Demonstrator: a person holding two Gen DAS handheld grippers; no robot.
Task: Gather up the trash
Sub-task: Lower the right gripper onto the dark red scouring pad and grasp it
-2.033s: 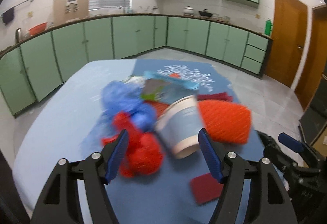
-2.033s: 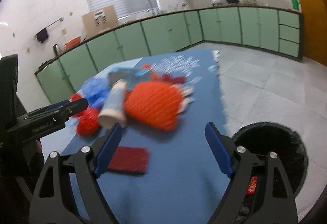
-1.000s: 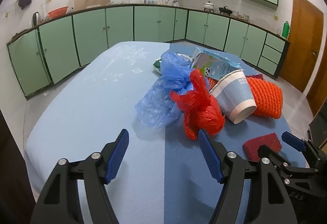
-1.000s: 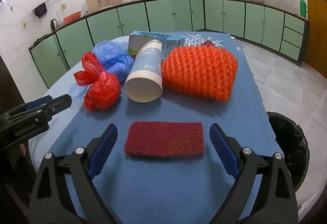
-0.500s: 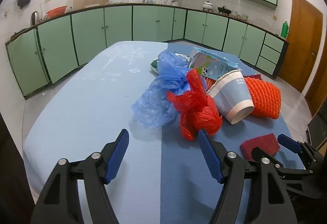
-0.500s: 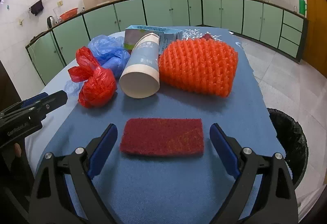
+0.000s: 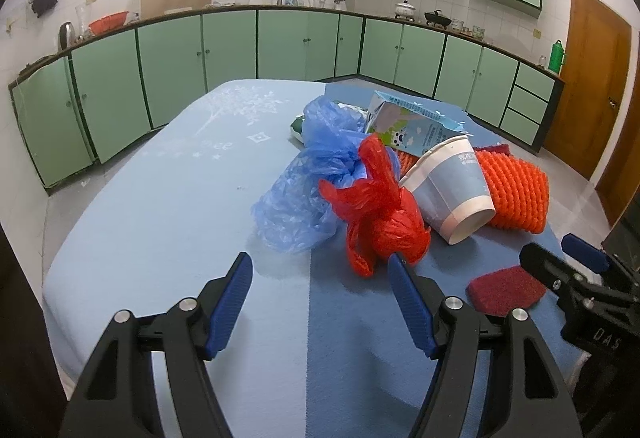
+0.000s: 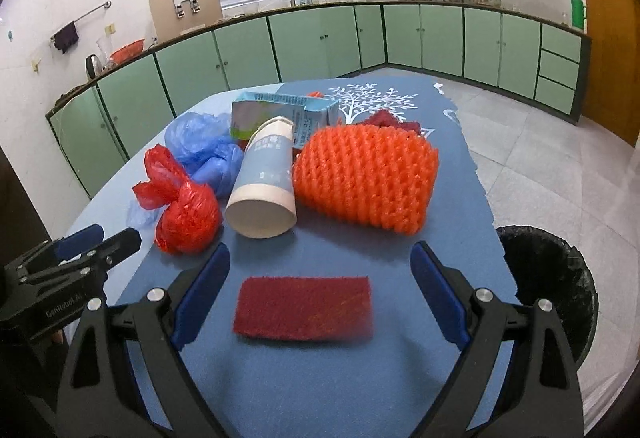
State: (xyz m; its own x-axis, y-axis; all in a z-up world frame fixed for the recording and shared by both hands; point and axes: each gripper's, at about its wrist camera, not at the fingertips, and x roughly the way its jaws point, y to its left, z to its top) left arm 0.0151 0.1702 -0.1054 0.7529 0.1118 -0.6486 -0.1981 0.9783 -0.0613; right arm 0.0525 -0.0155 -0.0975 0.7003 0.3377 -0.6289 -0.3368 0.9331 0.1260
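A pile of trash lies on the blue-clothed table (image 7: pixel 168 206): a red plastic bag (image 7: pixel 378 214) (image 8: pixel 182 206), a blue plastic bag (image 7: pixel 312 182) (image 8: pixel 204 148), a tipped paper cup (image 7: pixel 452 186) (image 8: pixel 266 190), a milk carton (image 7: pixel 412 126) (image 8: pixel 280 114), an orange foam net (image 7: pixel 516 186) (image 8: pixel 368 182) and a dark red scouring pad (image 7: pixel 506 288) (image 8: pixel 304 308). My left gripper (image 7: pixel 320 302) is open and empty, just short of the red bag. My right gripper (image 8: pixel 320 294) is open, its fingers on either side of the pad, above it.
A black-lined trash bin (image 8: pixel 552 278) stands on the floor off the table's right edge. Green kitchen cabinets (image 7: pixel 240 50) run along the walls. A wooden door (image 7: pixel 592 78) is at the right. The left half of the table is bare cloth.
Both grippers have steadied after a fast swing. My right gripper has crept forward, so the scouring pad now lies between its open fingers. My left gripper has edged towards the red bag.
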